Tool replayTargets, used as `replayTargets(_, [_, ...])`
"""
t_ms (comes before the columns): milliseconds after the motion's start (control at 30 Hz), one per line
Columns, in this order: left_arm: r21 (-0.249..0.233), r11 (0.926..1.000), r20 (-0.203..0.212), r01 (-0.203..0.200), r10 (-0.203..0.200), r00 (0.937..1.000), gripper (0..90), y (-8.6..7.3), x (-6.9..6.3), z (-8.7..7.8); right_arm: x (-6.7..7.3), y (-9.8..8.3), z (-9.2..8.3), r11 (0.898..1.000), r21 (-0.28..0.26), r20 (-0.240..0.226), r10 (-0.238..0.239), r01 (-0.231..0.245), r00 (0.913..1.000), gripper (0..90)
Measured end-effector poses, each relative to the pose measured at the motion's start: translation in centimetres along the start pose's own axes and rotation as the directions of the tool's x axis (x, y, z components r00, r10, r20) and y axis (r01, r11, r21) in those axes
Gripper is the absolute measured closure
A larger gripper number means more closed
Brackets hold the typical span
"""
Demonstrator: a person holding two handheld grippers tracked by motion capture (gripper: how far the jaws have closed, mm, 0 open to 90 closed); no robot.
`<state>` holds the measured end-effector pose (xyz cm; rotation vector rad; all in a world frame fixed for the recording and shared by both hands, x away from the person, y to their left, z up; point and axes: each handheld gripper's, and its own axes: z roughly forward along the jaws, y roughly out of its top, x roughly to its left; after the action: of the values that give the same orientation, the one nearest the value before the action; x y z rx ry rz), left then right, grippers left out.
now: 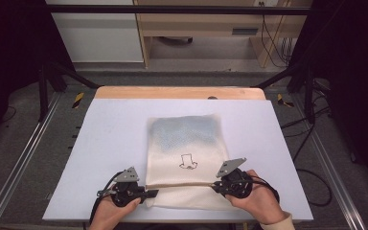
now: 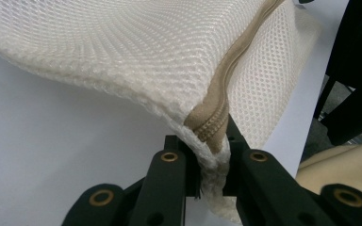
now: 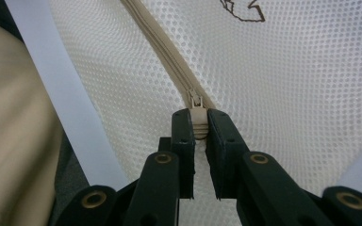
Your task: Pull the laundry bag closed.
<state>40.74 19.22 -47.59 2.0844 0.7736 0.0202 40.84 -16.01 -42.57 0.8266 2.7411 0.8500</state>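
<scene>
While I stood at the near edge of the table (image 1: 105,143), a cream mesh bag (image 1: 187,143) lay flat on its pale top, a little toward my side of the middle, with its bluish contents showing through the far half and a small dark outline drawing (image 1: 188,162) printed nearer to me. A tan zipper (image 1: 182,184) ran straight across the near part of the bag, from one side edge to the other, and I had one tong at each end of it.

My left gripper (image 1: 149,193) sat at the left end of that zipper, its jaws pressed narrow on the bag's corner. Seen from the left gripper view, the left gripper (image 2: 212,150) pinched the mesh and the zipper's end (image 2: 212,125) together, and the cloth there rose off the table in a curved fold, so that corner of the bag was lifted while the rest lay down.

My right gripper (image 1: 216,184) sat at the right end of the zipper, just beside the bag's right edge. Seen from the right gripper view, the right gripper (image 3: 199,123) had its jaws drawn close on the small tan zipper pull (image 3: 197,117), with the zipper line running away from the pull across the mesh and the drawing beyond it. Both of my hands rested low on the table, on either side of the bag's near end.
</scene>
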Motion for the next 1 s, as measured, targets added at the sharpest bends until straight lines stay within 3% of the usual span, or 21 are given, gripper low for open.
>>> replayTargets(1000, [-0.003, 0.9999, -0.009, -0.011, 0.011, 0.9999, 83.3, 0.1, -0.1, -0.1, -0.3, -1.4, -0.6, 0.999, -0.033, 0.016, 0.036, -0.035, 0.9992, 82.0])
